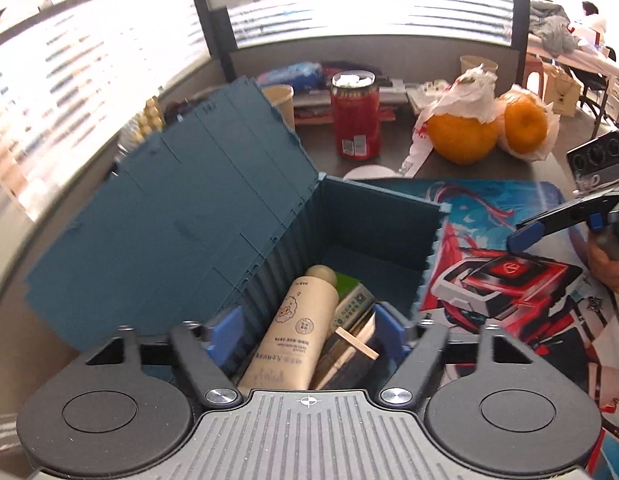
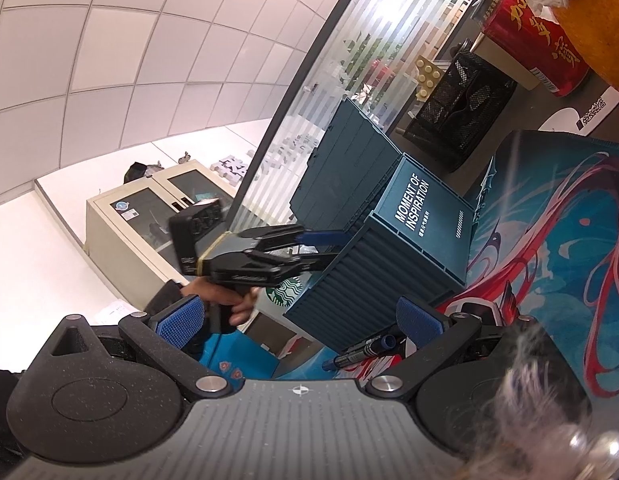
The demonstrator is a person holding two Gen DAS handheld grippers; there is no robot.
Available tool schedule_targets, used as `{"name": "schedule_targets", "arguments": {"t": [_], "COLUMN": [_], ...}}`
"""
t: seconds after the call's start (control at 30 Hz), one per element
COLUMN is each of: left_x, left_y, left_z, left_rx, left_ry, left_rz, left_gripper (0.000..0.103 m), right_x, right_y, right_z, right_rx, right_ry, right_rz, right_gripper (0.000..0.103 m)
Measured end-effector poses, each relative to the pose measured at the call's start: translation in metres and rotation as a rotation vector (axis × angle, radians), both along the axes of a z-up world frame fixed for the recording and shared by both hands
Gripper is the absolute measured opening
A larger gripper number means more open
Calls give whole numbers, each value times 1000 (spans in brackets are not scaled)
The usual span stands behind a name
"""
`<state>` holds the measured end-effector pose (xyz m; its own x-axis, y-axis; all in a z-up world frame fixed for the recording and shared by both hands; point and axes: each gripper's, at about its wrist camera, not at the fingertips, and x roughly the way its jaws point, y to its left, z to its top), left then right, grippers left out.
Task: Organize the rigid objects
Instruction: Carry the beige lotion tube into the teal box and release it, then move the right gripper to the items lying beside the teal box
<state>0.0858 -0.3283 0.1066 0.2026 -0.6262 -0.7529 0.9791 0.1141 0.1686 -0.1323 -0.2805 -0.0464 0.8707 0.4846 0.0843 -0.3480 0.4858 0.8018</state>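
The left hand-held gripper (image 1: 305,336) is held spread over the open teal crate (image 1: 373,232), its blue pads clear of the beige bottle (image 1: 297,328) lying inside at 6 o'clock beside a green-labelled box (image 1: 355,300) and a wooden stick (image 1: 357,343). The right hand-held gripper (image 2: 301,320) is likewise spread and empty; a blue marker (image 2: 365,350) is seen on the patterned mat (image 2: 549,240) beside the crate

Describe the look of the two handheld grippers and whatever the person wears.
Each handheld gripper, left and right, has black linkage arms with silver pivot screws, round black discs, a ribbed grey body and blue textured pads. The left one carries a black box taped at its rear. A dark sleeve covers the wrist.
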Motion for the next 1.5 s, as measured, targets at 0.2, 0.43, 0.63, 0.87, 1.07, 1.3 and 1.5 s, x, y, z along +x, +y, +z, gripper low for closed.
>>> {"name": "schedule_targets", "arguments": {"t": [0.2, 0.43, 0.63, 0.87, 1.07, 1.3, 1.5], "left_x": [-23, -41, -55, -84, -94, -85, -83], "left_y": [41, 101, 158, 197, 226, 254, 261], "left_z": [23, 21, -9, -38, -53, -73, -89], "left_rx": [-91, -228, -384, -417, -462, -532, -531], "left_ry": [-55, -13, 97, 24, 24, 105, 153], "left_rz": [62, 271, 511, 649, 711, 799, 850], "left_gripper": [100, 103, 103, 103, 103, 103, 103], "right_x": [2, 19, 31, 76, 50, 86, 94], "right_y": [46, 84, 88, 42, 1, 62, 61], "right_z": [4, 15, 28, 39, 32, 36, 33], "right_rx": [-37, -149, -338, -620, -802, -1042, -1034], "right_ry": [16, 70, 170, 241, 331, 354, 365], "right_rz": [-9, -18, -62, -91, -106, -143, -158], "right_gripper": [103, 103, 103, 103, 100, 80, 79]}}
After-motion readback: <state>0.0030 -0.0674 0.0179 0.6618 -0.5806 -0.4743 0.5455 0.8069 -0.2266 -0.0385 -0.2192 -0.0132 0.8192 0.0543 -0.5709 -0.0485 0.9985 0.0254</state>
